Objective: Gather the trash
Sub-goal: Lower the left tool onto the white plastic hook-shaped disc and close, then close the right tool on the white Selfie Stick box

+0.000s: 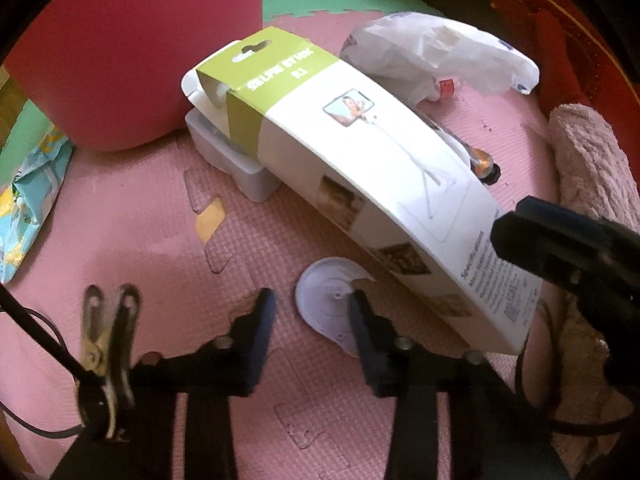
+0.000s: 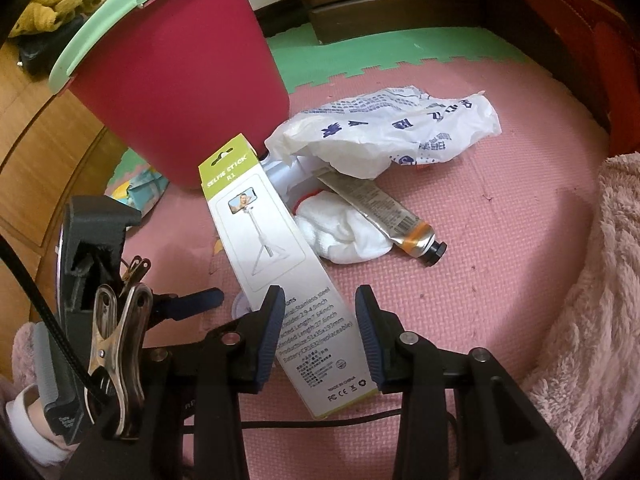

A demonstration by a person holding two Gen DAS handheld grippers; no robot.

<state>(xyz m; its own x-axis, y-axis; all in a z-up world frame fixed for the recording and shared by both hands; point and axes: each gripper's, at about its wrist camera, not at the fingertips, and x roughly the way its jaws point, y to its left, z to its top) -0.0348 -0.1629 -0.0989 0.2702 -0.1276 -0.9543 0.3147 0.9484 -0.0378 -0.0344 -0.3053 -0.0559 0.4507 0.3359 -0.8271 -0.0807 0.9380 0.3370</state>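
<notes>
A white and green selfie stick box (image 2: 276, 248) lies slanted over the pink foam mat (image 2: 500, 240). My right gripper (image 2: 320, 320) is shut on its near end. In the left wrist view the box (image 1: 360, 152) has that end raised, with one finger (image 1: 532, 236) of the right gripper at its edge. A round white lid (image 1: 328, 296) lies flat on the mat beside the box. My left gripper (image 1: 312, 308) stands over it, open: the right finger overlaps the lid and bare mat shows at the left finger. A red bin (image 2: 180, 80) with a green rim stands behind.
A crumpled white plastic bag (image 2: 400, 132), a cream tube (image 2: 392, 216) and a white cloth (image 2: 344, 228) lie past the box. A white tray (image 1: 232, 152) sits under the box's far end. A colourful wrapper (image 1: 28, 200) lies left; pink fluffy fabric (image 2: 592, 280) borders the right.
</notes>
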